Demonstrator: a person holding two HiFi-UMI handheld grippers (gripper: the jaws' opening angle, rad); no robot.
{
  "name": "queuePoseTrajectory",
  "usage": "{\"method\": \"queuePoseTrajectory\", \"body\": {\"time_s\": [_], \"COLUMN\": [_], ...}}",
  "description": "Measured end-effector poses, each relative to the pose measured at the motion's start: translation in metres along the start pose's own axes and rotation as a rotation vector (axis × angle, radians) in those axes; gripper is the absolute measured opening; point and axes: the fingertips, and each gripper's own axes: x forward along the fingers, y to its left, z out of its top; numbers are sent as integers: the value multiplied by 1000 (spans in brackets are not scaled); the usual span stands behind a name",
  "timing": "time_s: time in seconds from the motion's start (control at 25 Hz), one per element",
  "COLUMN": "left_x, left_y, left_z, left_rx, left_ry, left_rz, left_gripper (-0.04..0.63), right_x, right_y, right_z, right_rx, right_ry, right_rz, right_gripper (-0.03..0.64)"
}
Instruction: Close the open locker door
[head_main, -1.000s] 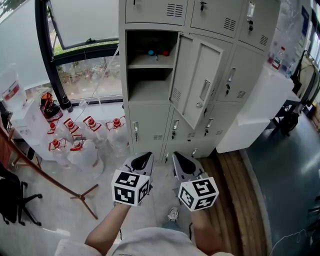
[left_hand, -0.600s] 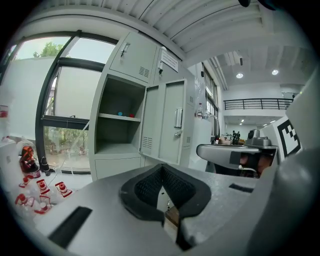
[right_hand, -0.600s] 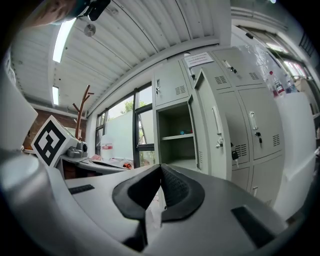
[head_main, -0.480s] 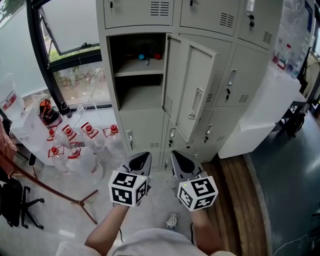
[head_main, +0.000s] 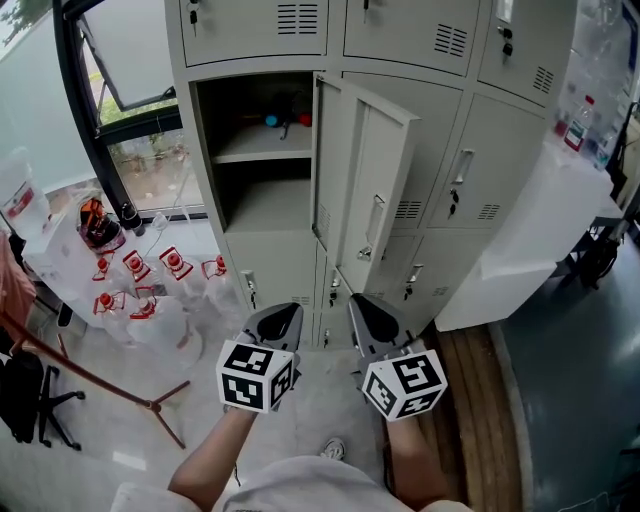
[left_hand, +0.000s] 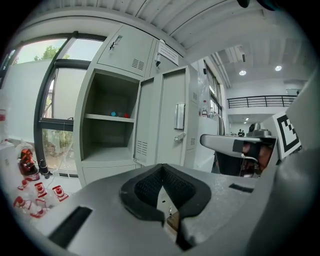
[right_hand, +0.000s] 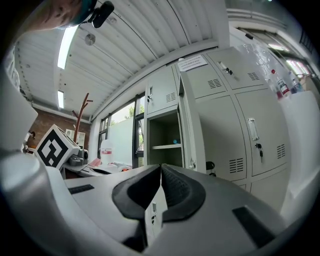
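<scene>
The grey locker bank fills the top of the head view. Its one open door (head_main: 365, 190) swings out toward me, hinged on the right of an open compartment (head_main: 262, 190) that has a shelf with small red and blue items (head_main: 285, 121). The door's handle (head_main: 373, 228) faces right. My left gripper (head_main: 283, 318) and right gripper (head_main: 368, 315) are held side by side below the door, apart from it, both shut and empty. The left gripper (left_hand: 162, 170) view shows the door (left_hand: 167, 117) ahead. In the right gripper (right_hand: 160, 170) view the door (right_hand: 189, 125) is nearly edge-on.
Several clear bottles with red caps (head_main: 140, 280) stand on the floor at the left below a window. A wooden stand's legs (head_main: 100, 375) and a black chair (head_main: 25, 400) lie further left. A white counter (head_main: 530, 220) juts out at the right.
The lockers have come nearer and shifted left in the head view, and the open door now looks more edge-on. Both grippers stay shut, side by side.
</scene>
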Motion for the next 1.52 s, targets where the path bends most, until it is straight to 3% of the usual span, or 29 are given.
{"method": "queuePoseTrajectory", "body": {"time_s": [0.52,1.0,1.52], "left_x": [31,55,72], "left_y": [-6,-9,3], "left_z": [16,17,23], "left_rx": [-1,-16,-35], "left_ry": [-12,-22,-43], "left_rz": [97,130,153], "left_gripper": [6,6,6], "right_x": [7,26,39], "right_y": [-49,-76,-87], "right_z": [35,46,54], "right_rx": [-7,-50,-8], "right_ry": [-73,-79,-102], "right_rz": [82,156,287], "right_gripper": [25,94,114]}}
